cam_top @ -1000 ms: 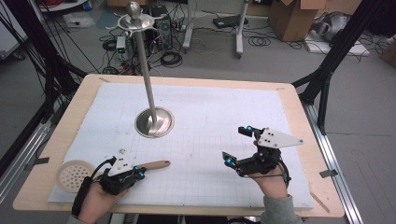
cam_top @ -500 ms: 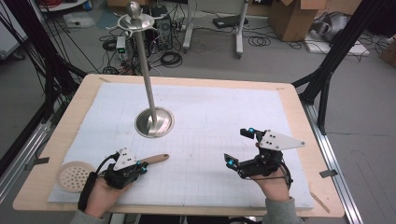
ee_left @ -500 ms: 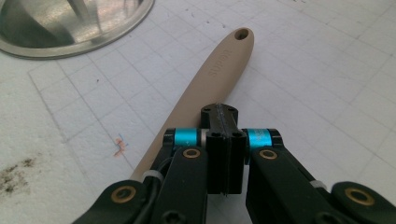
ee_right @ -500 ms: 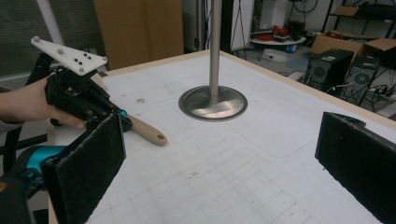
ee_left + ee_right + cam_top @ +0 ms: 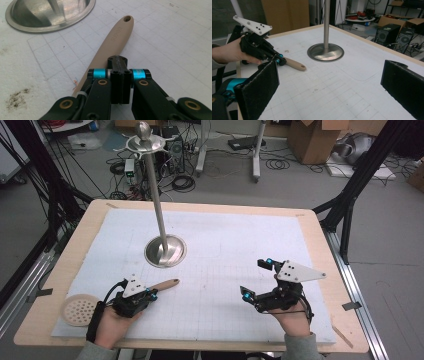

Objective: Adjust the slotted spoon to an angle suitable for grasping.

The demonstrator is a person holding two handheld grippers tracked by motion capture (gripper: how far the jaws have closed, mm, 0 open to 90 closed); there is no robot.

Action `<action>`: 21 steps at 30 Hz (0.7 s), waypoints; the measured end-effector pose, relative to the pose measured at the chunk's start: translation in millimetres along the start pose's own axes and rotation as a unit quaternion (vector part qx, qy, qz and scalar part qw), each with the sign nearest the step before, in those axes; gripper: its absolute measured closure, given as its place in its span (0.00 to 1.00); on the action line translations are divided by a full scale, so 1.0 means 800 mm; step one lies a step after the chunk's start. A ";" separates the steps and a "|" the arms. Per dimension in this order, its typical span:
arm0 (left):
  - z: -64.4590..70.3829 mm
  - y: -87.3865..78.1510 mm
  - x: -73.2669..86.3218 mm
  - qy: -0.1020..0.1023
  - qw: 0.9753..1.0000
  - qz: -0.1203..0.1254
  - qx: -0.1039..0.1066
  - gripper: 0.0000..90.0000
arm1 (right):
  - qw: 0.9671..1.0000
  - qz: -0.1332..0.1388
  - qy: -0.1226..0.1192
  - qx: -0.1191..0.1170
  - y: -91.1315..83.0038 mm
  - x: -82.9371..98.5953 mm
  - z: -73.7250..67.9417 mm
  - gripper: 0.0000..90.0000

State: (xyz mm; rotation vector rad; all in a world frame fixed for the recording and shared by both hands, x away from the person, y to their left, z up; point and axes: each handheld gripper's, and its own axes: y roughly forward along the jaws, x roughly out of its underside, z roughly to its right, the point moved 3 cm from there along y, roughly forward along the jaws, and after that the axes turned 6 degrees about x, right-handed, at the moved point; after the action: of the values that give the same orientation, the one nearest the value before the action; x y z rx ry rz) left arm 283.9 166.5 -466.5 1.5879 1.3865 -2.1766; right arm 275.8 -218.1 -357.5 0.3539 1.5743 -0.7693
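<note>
The left tongs [image 5: 150, 295] have slid back along the wooden handle [image 5: 112, 47], clamped shut above it. It lies flat on the surface [image 5: 225, 250] near the stand base [image 5: 165, 251]: light, stiff, best gripped mid-shaft. Right tongs [image 5: 257, 280] gape open, empty.

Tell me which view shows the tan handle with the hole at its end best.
The left gripper view: the tan handle runs close-up from the shut left hand-held gripper, its hole and embossed lettering visible. The high view shows it small; the right gripper view shows its end sideways.
</note>
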 end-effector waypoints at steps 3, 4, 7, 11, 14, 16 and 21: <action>-0.003 0.001 -0.001 -0.002 1.000 0.000 -0.004 1.00 | 1.000 -0.001 0.002 0.001 -0.001 0.000 0.000 0.01; -0.003 0.002 -0.001 -0.003 1.000 0.000 -0.004 1.00 | 1.000 -0.001 0.002 0.001 -0.001 0.000 0.000 0.01; -0.005 0.002 -0.002 -0.005 1.000 0.001 -0.007 1.00 | 1.000 -0.003 0.002 0.000 0.000 0.001 -0.001 0.01; -0.004 0.002 -0.002 -0.004 1.000 -0.001 -0.005 1.00 | 1.000 -0.003 -0.003 -0.001 0.002 0.001 -0.002 0.01; -0.004 -0.003 -0.001 0.002 1.000 0.006 0.012 1.00 | 1.000 -0.003 0.000 -0.003 0.002 0.000 -0.002 0.01; -0.004 -0.010 -0.003 0.006 1.000 0.011 0.026 1.00 | 1.000 0.000 -0.001 -0.002 0.001 0.000 0.000 0.01; -0.006 -0.029 -0.008 0.010 0.999 0.023 0.044 0.99 | 1.000 0.002 0.002 0.000 0.001 -0.001 0.003 0.01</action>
State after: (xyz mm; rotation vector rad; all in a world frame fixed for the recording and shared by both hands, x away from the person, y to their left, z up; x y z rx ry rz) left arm 277.1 180.6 -447.8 1.6579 1.2624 -2.2308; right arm 278.1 -218.5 -356.6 0.3582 1.5778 -0.7651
